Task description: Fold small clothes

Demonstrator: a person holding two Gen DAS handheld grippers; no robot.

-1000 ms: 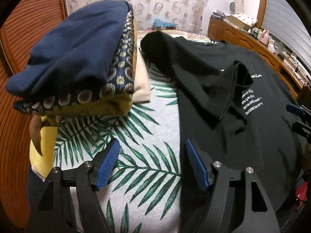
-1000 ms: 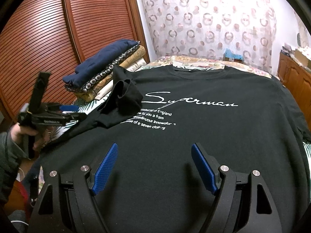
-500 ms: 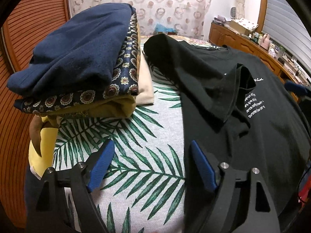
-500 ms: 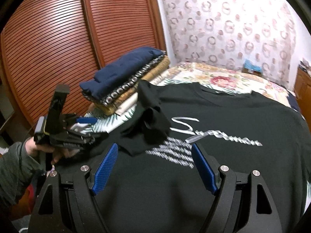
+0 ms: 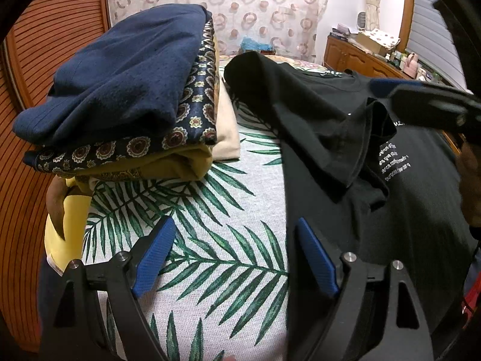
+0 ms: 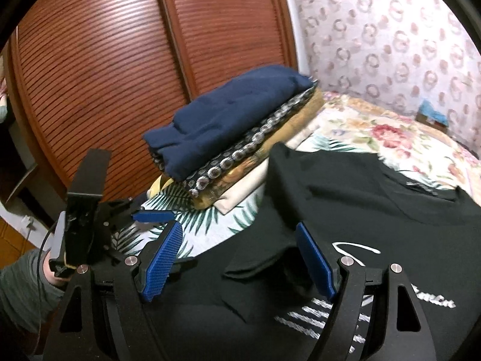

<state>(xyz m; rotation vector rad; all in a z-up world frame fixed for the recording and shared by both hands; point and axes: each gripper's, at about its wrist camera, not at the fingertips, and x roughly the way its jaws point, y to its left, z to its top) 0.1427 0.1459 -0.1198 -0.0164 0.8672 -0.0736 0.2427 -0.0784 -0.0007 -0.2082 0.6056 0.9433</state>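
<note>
A black T-shirt [image 5: 375,180] with white lettering lies flat on the bed; it also shows in the right wrist view [image 6: 375,210]. Its left sleeve [image 6: 261,261] is folded inward onto the chest. My left gripper [image 5: 237,258] is open and empty, low over the palm-leaf bedsheet [image 5: 210,225] at the shirt's left edge. My right gripper [image 6: 237,258] is open and empty, hovering just above the folded sleeve. The right gripper's blurred fingers [image 5: 427,102] show at the right of the left wrist view. The left gripper's body [image 6: 87,210] shows at the left of the right wrist view.
A stack of folded clothes [image 5: 129,99] topped by a navy garment stands on the bed left of the shirt, also in the right wrist view [image 6: 234,132]. Wooden slatted wardrobe doors [image 6: 120,75] stand behind it. A cluttered wooden dresser [image 5: 369,57] lines the right wall.
The right gripper has swung left and down toward the folded sleeve, close to the left gripper. The left gripper has pulled back and lowered slightly. Both stayed open.
</note>
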